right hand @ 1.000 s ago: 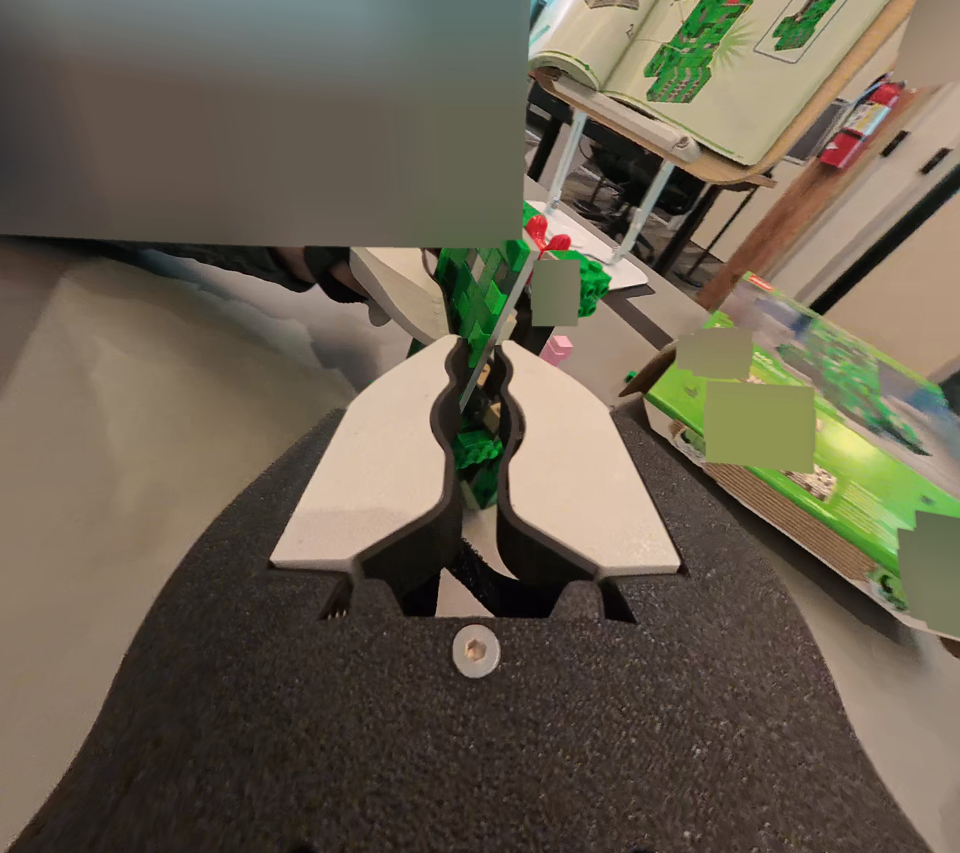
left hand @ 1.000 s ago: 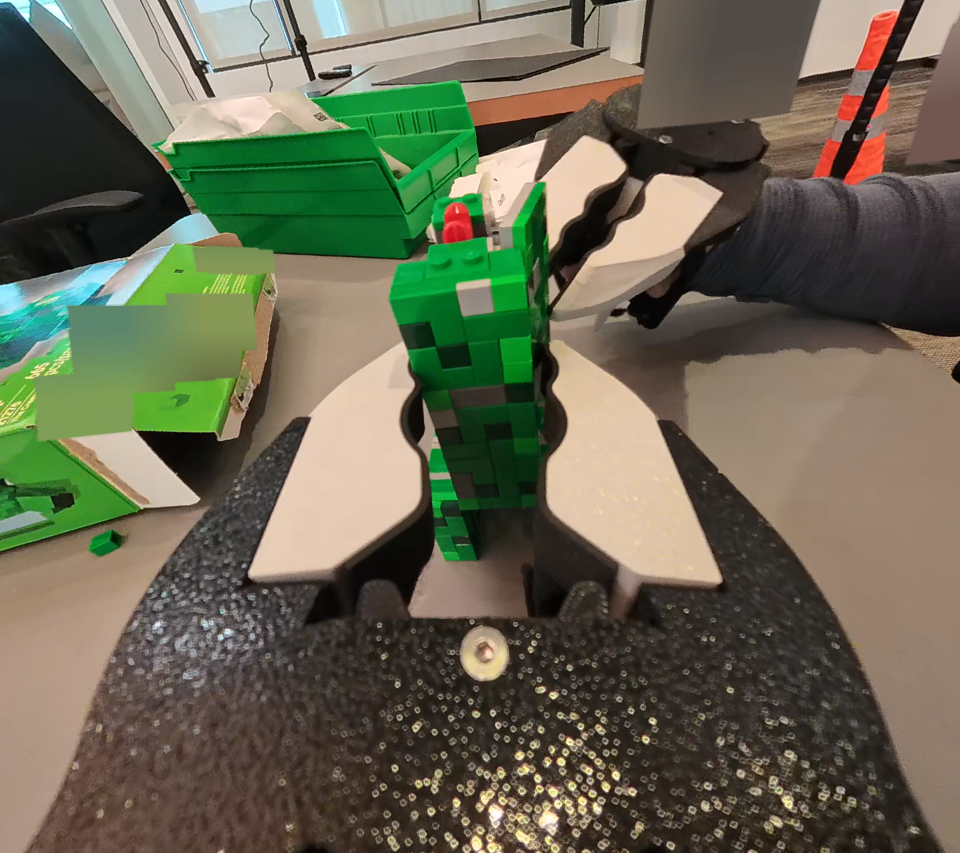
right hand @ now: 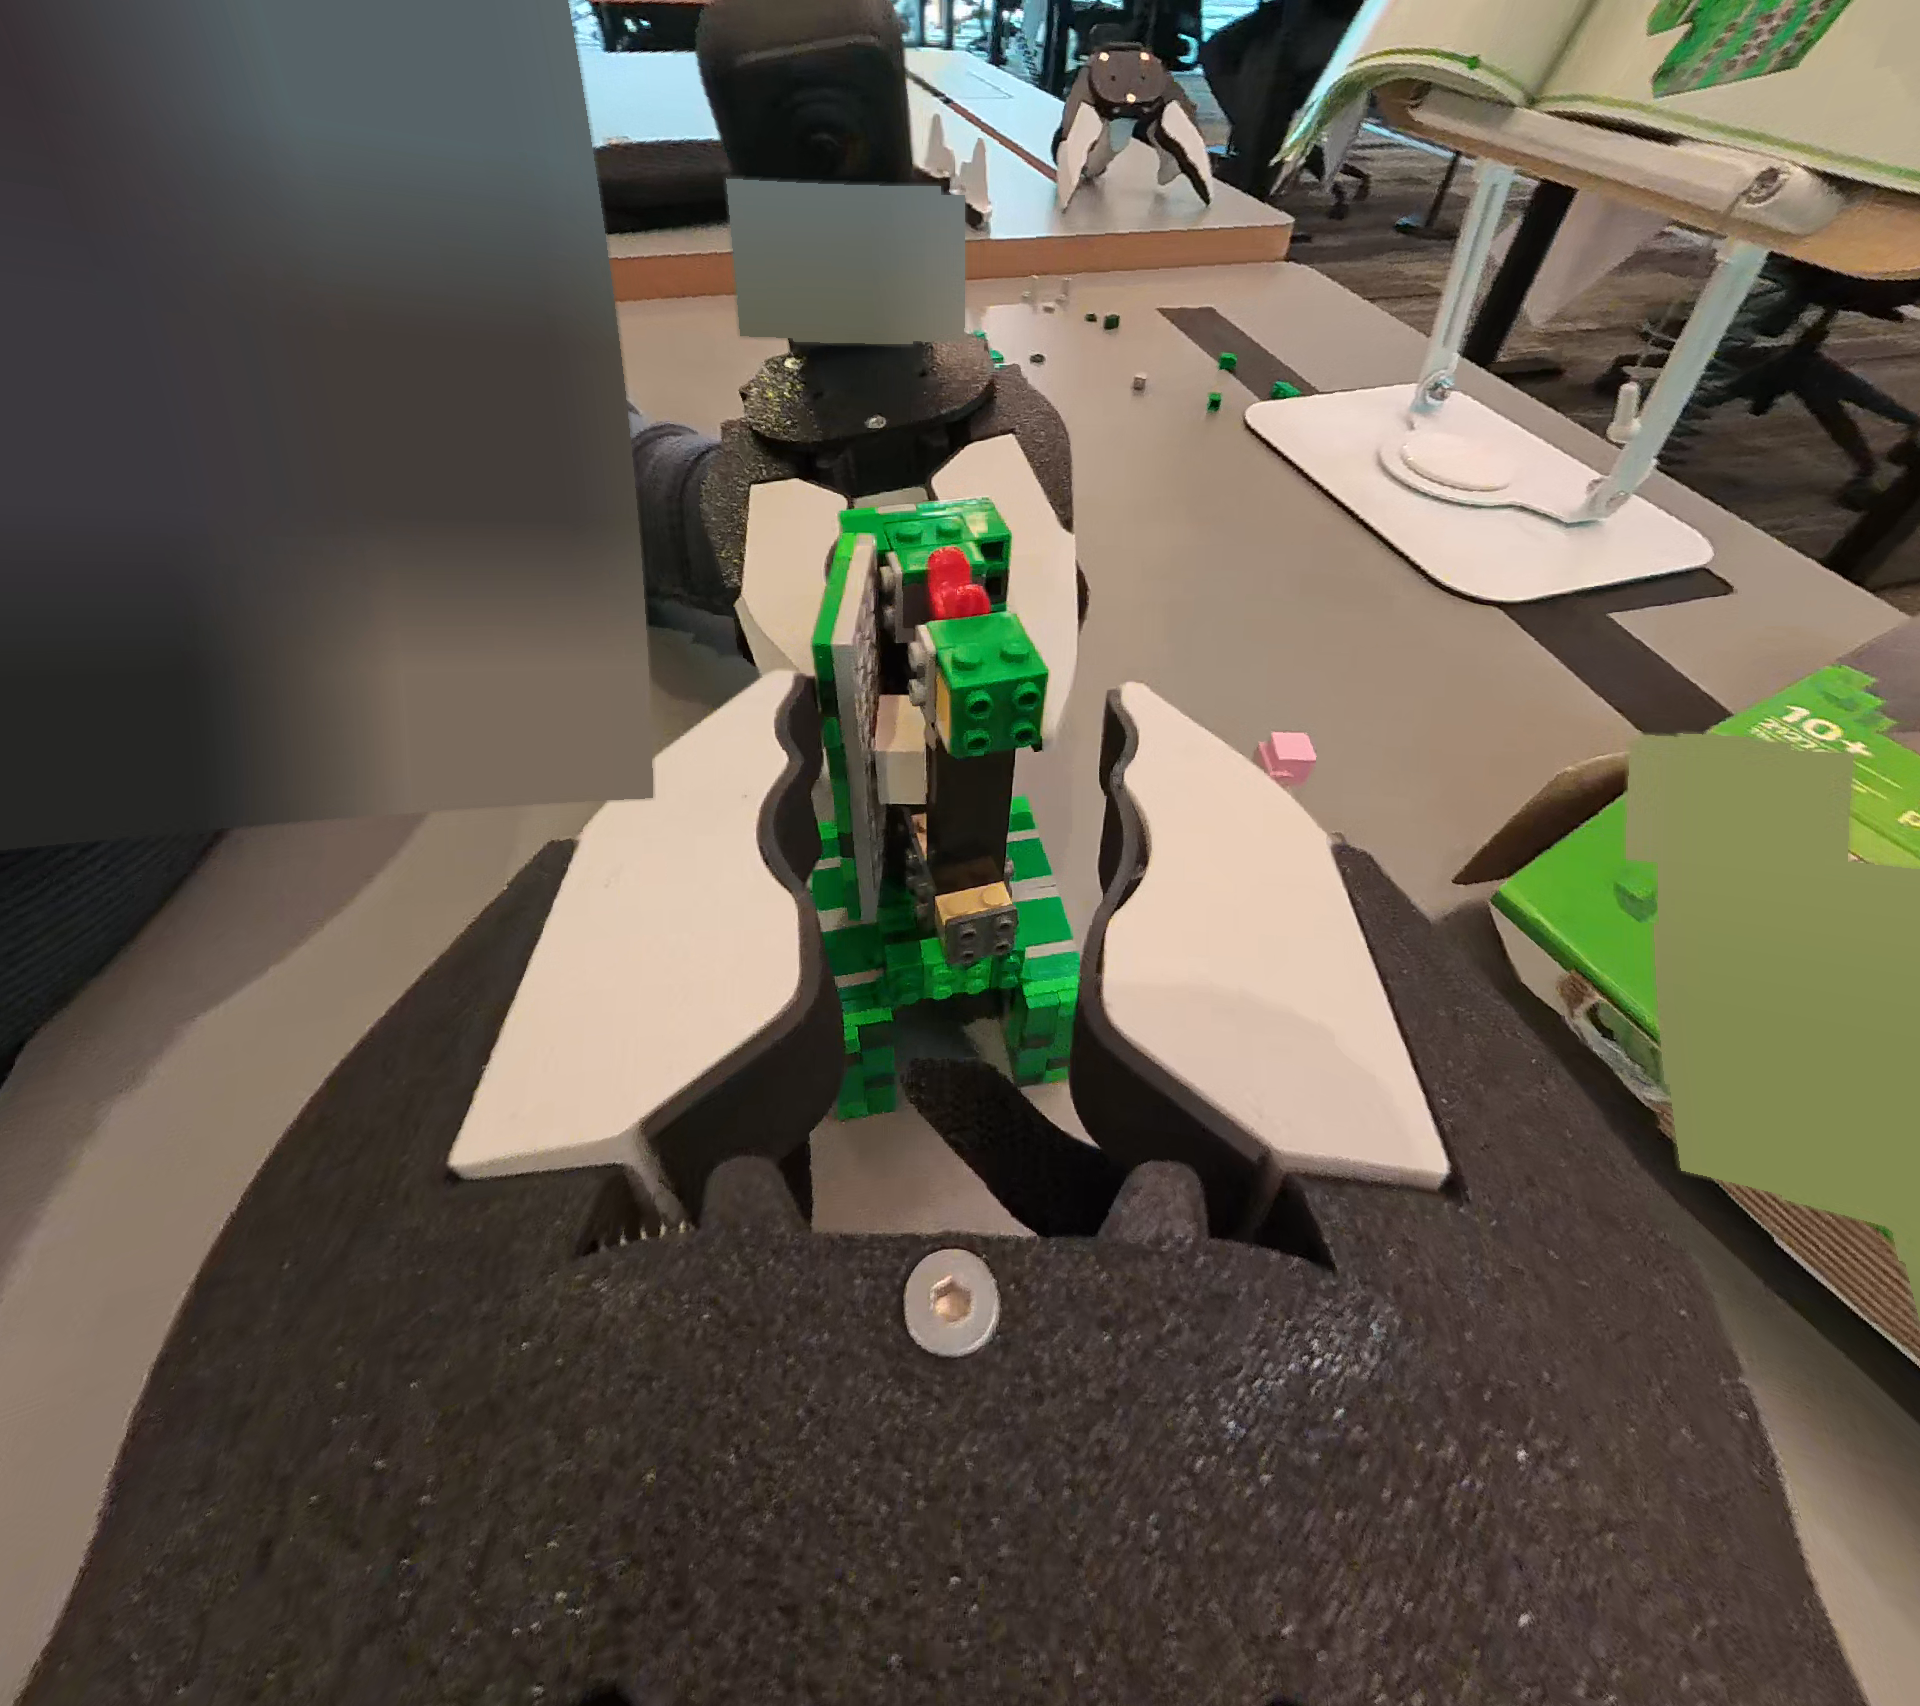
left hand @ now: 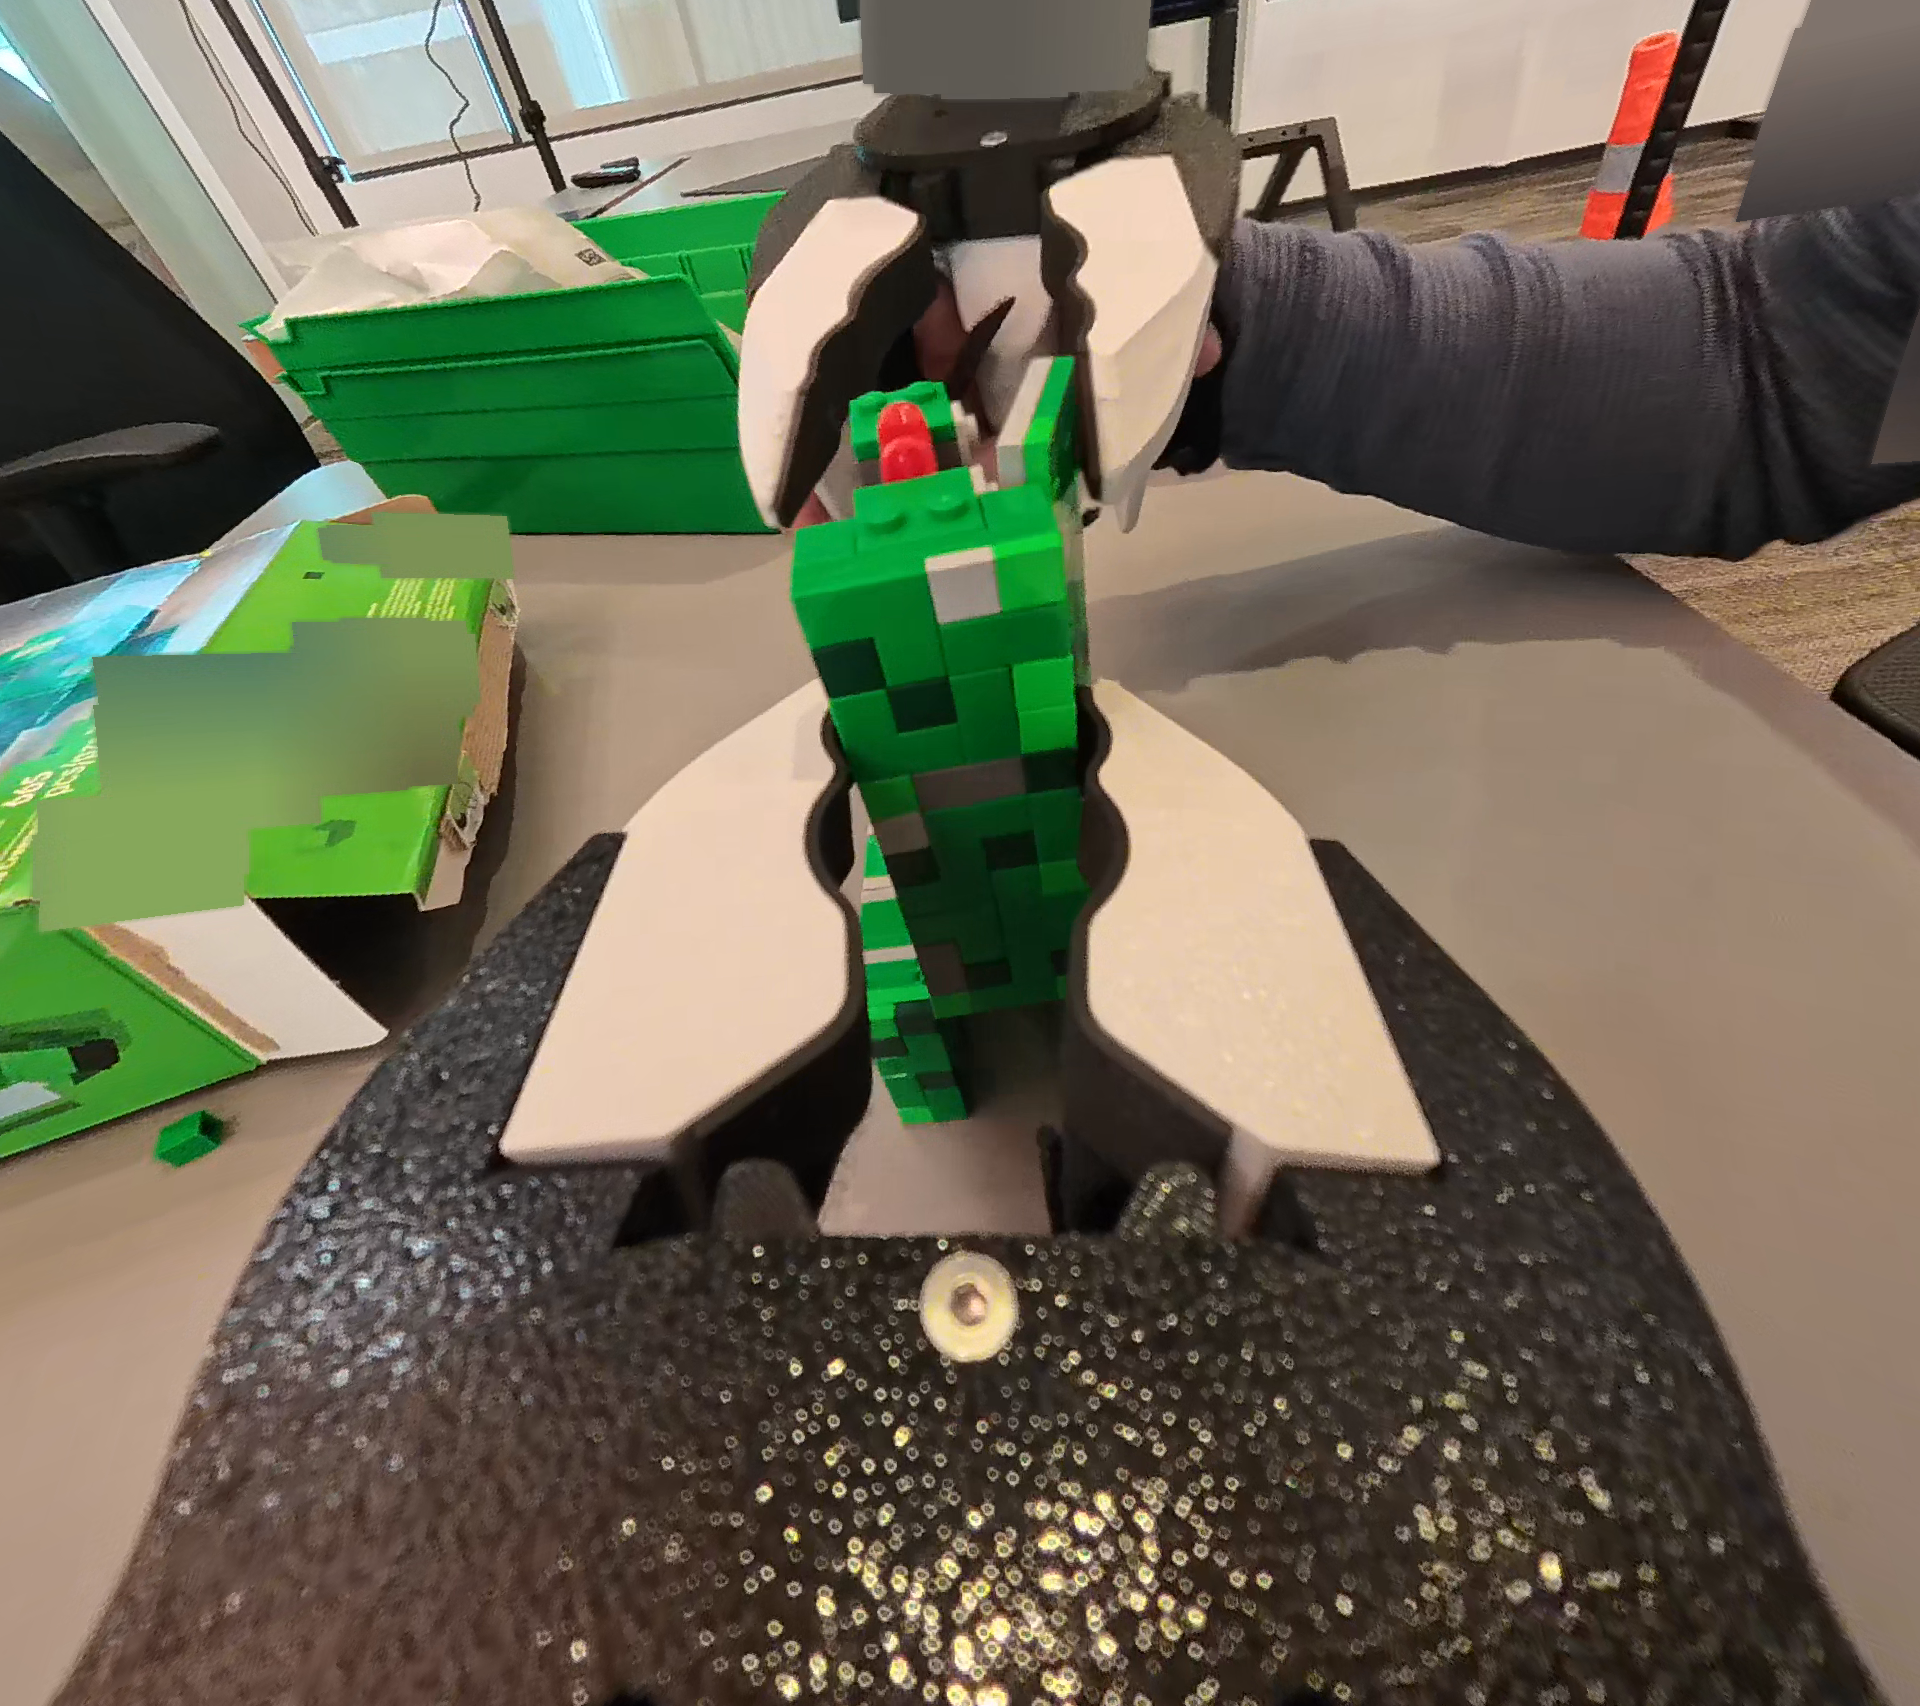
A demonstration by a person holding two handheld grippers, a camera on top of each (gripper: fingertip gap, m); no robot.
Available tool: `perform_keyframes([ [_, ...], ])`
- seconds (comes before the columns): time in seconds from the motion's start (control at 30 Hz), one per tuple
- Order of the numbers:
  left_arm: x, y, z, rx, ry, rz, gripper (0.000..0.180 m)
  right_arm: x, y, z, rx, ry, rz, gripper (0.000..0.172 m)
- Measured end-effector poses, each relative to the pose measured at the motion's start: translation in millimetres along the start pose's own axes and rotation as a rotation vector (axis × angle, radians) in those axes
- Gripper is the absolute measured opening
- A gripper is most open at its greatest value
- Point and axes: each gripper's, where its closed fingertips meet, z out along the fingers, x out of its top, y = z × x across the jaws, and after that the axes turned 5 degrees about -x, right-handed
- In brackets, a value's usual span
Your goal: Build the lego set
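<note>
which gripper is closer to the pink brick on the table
Right. The right gripper stands open around the green brick figure, with the pink brick just beyond its finger. The left gripper grips the figure from the far side.

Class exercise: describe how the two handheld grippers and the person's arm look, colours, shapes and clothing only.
Both grippers match: a black, speckled, grainy body, two flat white fingers with wavy black inner pads, and a silver screw in the middle. The arm wears a dark blue-grey ribbed sleeve.
</note>
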Motion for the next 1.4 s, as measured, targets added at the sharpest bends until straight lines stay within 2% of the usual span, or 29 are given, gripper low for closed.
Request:
perform_keyframes([
  [0.13,0,0,0,-0.004,0.002,0.001,0.04,1,-4,1,0.07,-0.004,0.007,0.039],
  [0.23,0,-1,-1,-0.008,0.006,0.0,0.04,3,-3,5,0.066,-0.001,0.004,0.039],
  [0.43,0,1,0,-0.014,-0.003,0.007,0.049,2,-2,4,-0.006,0.017,-0.02,0.034],
  [0.7,-1,3,1,-0.025,-0.013,0.014,0.048,4,-6,3,-0.074,0.061,-0.059,0.034],
  [1.13,-1,0,0,-0.024,-0.004,-0.022,0.039,1,-2,4,-0.081,0.103,0.026,0.041],
  [1.4,-1,-1,-1,-0.026,0.005,-0.027,0.039,-32,-3,9,-0.091,-0.023,-0.035,0.06],
])
